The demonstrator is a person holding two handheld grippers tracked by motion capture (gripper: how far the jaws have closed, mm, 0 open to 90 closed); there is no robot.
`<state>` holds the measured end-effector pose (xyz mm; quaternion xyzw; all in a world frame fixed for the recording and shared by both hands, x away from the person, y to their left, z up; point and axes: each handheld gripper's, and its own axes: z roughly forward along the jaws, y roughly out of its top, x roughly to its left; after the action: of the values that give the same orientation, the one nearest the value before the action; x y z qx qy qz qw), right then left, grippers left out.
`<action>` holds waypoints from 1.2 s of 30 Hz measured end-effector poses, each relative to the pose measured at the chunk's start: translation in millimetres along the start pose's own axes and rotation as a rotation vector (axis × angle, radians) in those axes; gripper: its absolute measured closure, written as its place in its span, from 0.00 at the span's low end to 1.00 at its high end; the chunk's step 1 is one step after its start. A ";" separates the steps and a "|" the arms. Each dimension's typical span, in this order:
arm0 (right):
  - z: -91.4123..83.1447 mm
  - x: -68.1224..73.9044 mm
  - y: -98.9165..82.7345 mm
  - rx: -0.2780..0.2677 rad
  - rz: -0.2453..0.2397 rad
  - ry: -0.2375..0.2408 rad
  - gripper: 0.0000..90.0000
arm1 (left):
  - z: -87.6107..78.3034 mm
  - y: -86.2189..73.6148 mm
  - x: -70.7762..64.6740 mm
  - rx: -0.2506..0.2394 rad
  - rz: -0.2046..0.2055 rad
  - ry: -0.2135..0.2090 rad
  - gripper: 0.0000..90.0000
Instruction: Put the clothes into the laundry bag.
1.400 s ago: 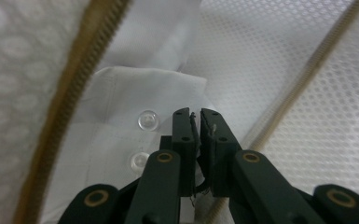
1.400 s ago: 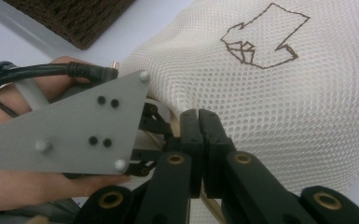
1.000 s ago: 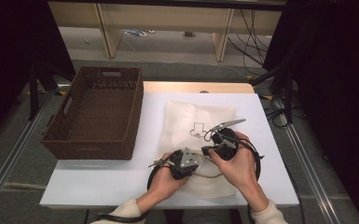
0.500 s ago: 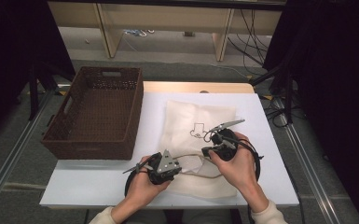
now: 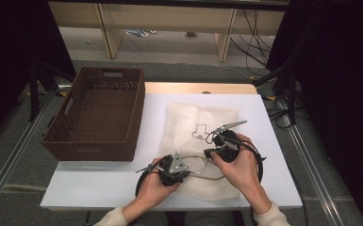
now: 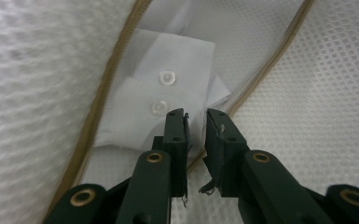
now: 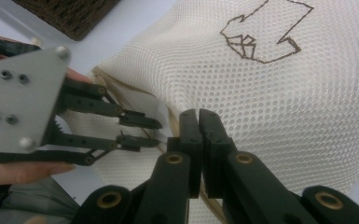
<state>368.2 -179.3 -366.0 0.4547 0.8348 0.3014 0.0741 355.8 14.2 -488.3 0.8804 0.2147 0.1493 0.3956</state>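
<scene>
**Both tongs at open zip of mesh bag, shirt inside**

Mesh laundry bag, cream w/ brown line drawing, lies flat on white table, center-right, near edge closest to the person. Zip edge faces the person; tan zipper tape is parted and a folded white shirt w/ two clear buttons shows in the gap.

Left tongs sit at bag's near-left corner, held low over the table. In left gripper view jaws stand slightly apart, narrow gap, tips right over the shirt fold beside the zip tape; nothing clamped between pads. Jaws have just been closing a bit. In right gripper view, left tongs point in at the zip opening from the left, small gap visible.

Right tongs are on bag's near-right part, just beside the drawing. In right gripper view jaws pressed together, closed on the bag at the zip edge, mesh bunched up against them; can't tell how much fabric is pinched.

Brown wicker basket stands left of bag, half on table, apart from both tongs.
</scene>
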 end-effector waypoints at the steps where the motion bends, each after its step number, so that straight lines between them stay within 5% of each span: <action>1: -0.8 1.3 -0.1 0.002 0.014 -0.002 1.00 | 1.0 0.8 1.0 0.009 0.011 0.006 0.86; 8: -0.3 0.7 -0.1 0.001 0.005 0.002 1.00 | 6.8 4.4 -1.7 0.030 0.047 0.012 0.84; 16: 0.1 1.3 -0.9 0.014 0.002 -0.003 0.99 | 8.3 2.1 -0.1 0.030 0.035 0.036 0.85; 18: 0.9 0.4 -1.3 0.016 -0.004 -0.003 0.99 | 8.7 2.6 -0.2 0.048 0.076 0.062 0.85; 27: 8.8 -2.6 -4.8 0.061 -0.004 -0.005 0.99 | 9.8 1.6 1.1 0.031 0.045 0.075 0.84; 32: 17.0 -3.4 -8.0 0.099 0.004 -0.003 0.98 | -13.7 2.6 -3.3 -0.022 0.007 0.046 0.80; 35: 21.7 -3.5 -10.1 0.141 0.024 -0.005 0.96 | -36.4 -2.3 -3.3 -0.041 -0.016 0.061 0.78; 36: 24.1 -6.2 -10.7 0.137 -0.010 -0.011 0.96 | -47.2 -6.1 -1.4 -0.044 -0.021 0.077 0.77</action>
<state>373.7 -178.2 -392.4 0.4562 0.8553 0.2407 0.0489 332.6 47.0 -462.7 0.8627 0.2357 0.1838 0.4079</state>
